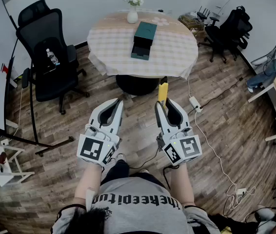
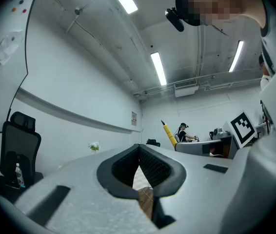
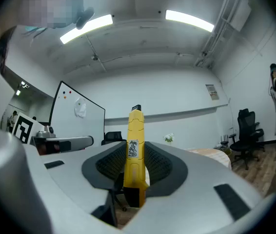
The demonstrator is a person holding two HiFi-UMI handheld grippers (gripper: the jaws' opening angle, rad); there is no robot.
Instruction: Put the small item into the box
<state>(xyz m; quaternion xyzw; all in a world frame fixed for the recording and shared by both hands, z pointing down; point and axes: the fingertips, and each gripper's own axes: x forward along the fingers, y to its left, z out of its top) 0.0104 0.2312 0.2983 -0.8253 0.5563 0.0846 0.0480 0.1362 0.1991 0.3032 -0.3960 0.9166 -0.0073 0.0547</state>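
At upper left of the head view: black office chair (image 1: 50,48) on the wood floor (image 1: 55,179), small bottle (image 1: 52,57) on its seat.

Lower centre, left of the pair: left gripper (image 1: 117,102), held out over the floor in front of the person's dark shirt (image 1: 138,204), marker cube at its near end. Jaws closed tip to tip, nothing between them; confirmed in the left gripper view, where the dark ribbed pads (image 2: 152,167) meet in a point and only floor shows through the gap below.

Top centre: round table (image 1: 174,57) under a checked cloth. On it, toward the far edge, a white vase (image 1: 132,16) of white flowers; just right of the vase and nearer the middle, a dark green box (image 1: 144,39), drawer seemingly slid partway out on the near side.

Just right of the left gripper: right gripper (image 1: 163,104), also over the floor, short of the table's near edge. Jaws clamped on a yellow cutter (image 1: 163,90), the small item, sticking out past the tips toward the table. Seen upright between the pads in the right gripper view, small label on its face, dark tip on top. Well apart from the box, not yet over the table.

Right of that gripper, on the floor: white power strip (image 1: 195,103) with a white cable (image 1: 216,155) trailing toward lower right.

Upper right: second black chair (image 1: 228,30) beyond the table.
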